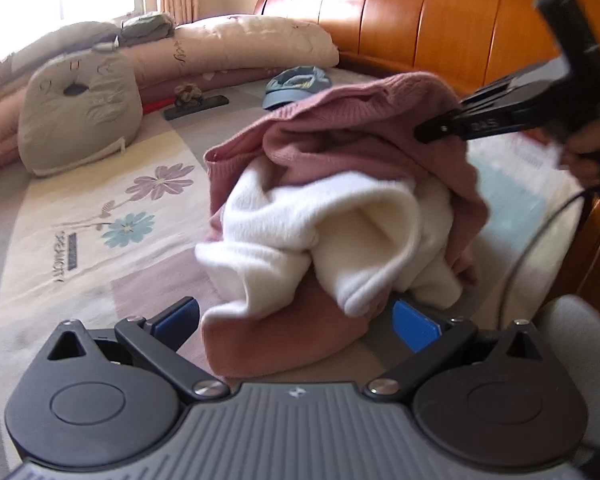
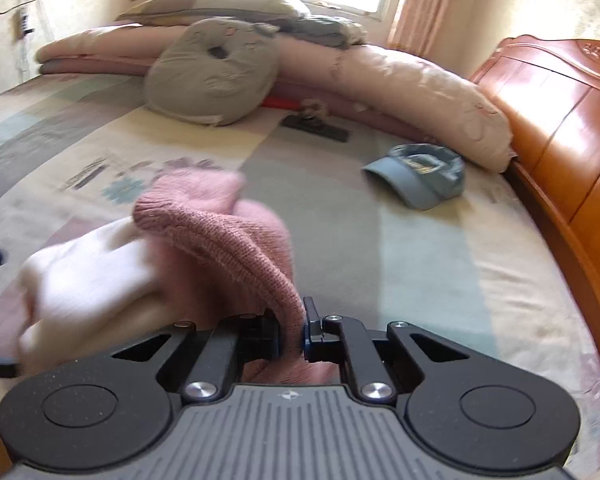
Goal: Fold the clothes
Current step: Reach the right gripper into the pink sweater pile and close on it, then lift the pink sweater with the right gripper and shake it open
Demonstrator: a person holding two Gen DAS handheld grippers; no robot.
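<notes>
The right gripper (image 2: 291, 334) is clamping a ribbed edge of the pink sweater (image 2: 220, 224), the knit pinched tight between its two pads; from the left wrist view the same tool (image 1: 424, 133) is biting into the upper fold of the garment (image 1: 340, 120) from the right side. The sweater is sitting bunched on the bedspread (image 1: 100, 200), near the middle of the bed, with a white garment (image 1: 320, 232) tangled into its folds (whether this is a lining or a separate piece, I cannot tell).

The left gripper (image 1: 296, 322) is standing with its jaws spread wide — the blue pads are showing on either side of the lower pink fold, which is lying between them without being pressed.

Farther back a blue cap (image 2: 416, 176) is lying upside down on the bedspread, well apart from the sweater. A grey cushion (image 2: 212, 76) is leaning against rolled pink quilts (image 2: 400, 80) along the far edge, and a wooden headboard (image 1: 420, 20) is running along the side.
</notes>
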